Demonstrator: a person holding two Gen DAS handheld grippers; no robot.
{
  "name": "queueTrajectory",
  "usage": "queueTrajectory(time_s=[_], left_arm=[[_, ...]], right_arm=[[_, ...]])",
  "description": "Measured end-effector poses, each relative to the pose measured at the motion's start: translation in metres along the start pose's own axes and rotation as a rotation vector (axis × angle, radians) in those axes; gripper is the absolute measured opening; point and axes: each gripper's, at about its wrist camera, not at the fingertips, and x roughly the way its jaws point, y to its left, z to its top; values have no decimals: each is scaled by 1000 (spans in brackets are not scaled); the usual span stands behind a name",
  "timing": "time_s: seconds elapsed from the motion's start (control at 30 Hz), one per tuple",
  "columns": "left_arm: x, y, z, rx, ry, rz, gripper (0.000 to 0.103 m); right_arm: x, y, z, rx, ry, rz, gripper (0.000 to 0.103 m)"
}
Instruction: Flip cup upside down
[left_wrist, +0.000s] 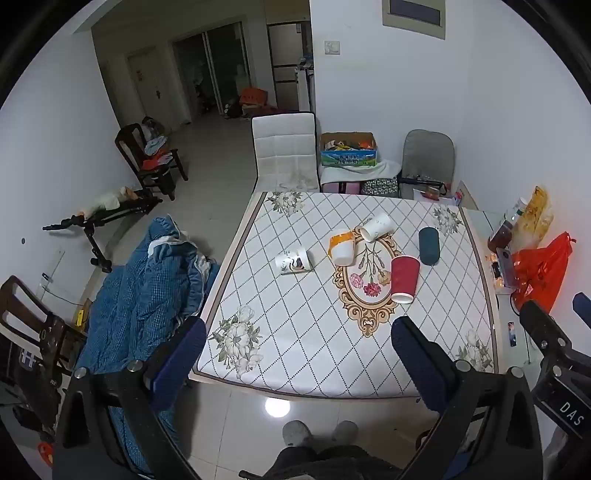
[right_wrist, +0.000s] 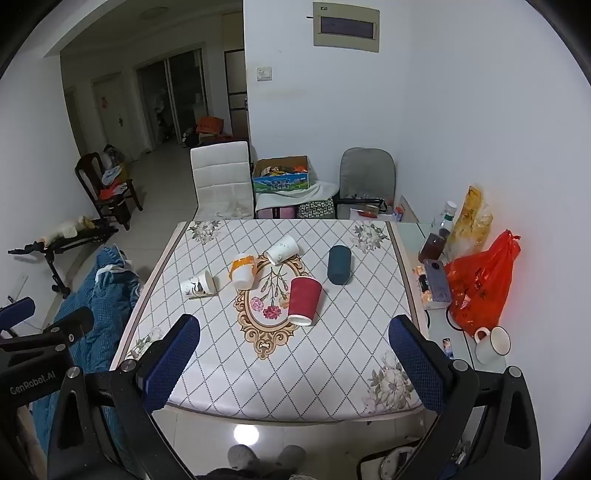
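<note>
Five cups lie on the counter (left_wrist: 295, 350), all on their sides, none held; the red cup (left_wrist: 404, 273) is nearest, its white rim toward the near edge, resting just right of the flower medallion (left_wrist: 365, 277); the dark teal cup (left_wrist: 429, 245) lies just beyond it to the right, close but whether they touch I cannot tell; the orange-and-white cup (left_wrist: 343, 246) lies at the medallion's far left, mouth toward the near side; the white cup (left_wrist: 376, 227) lies just beyond it at the medallion's far end, tilted, mouth to the near left; the patterned cup (left_wrist: 293, 260) lies apart to the left, mouth facing right.

Both tools hang short of the counter's near edge, well apart from every cup; the left tool (left_wrist: 295, 350) is released, its blue-padded fingers (left_wrist: 417, 354) spread wide with nothing between them; the right tool (right_wrist: 295, 354) is likewise released, fingers (right_wrist: 417, 354) wide and gripping nothing; in the right view the red cup (right_wrist: 304, 301) sits ahead between the fingers' line, near the medallion (right_wrist: 267, 306).

On the right side ledge stand an orange bag (right_wrist: 484, 284) and a white mug (right_wrist: 493, 343); a white chair (left_wrist: 286, 151) is at the far edge; a blue quilt (left_wrist: 147, 295) lies to the left.
</note>
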Motion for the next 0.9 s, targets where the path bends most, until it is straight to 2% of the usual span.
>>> queueTrajectory(time_s=[0.6,0.9], left_arm=[[0,-1,0,7,-16,10,103],[-5,-2,11,6,-22,11,103]], right_arm=[[0,4,2,1,-3,-1,103],[2,8,3,-3,-6,9,103]])
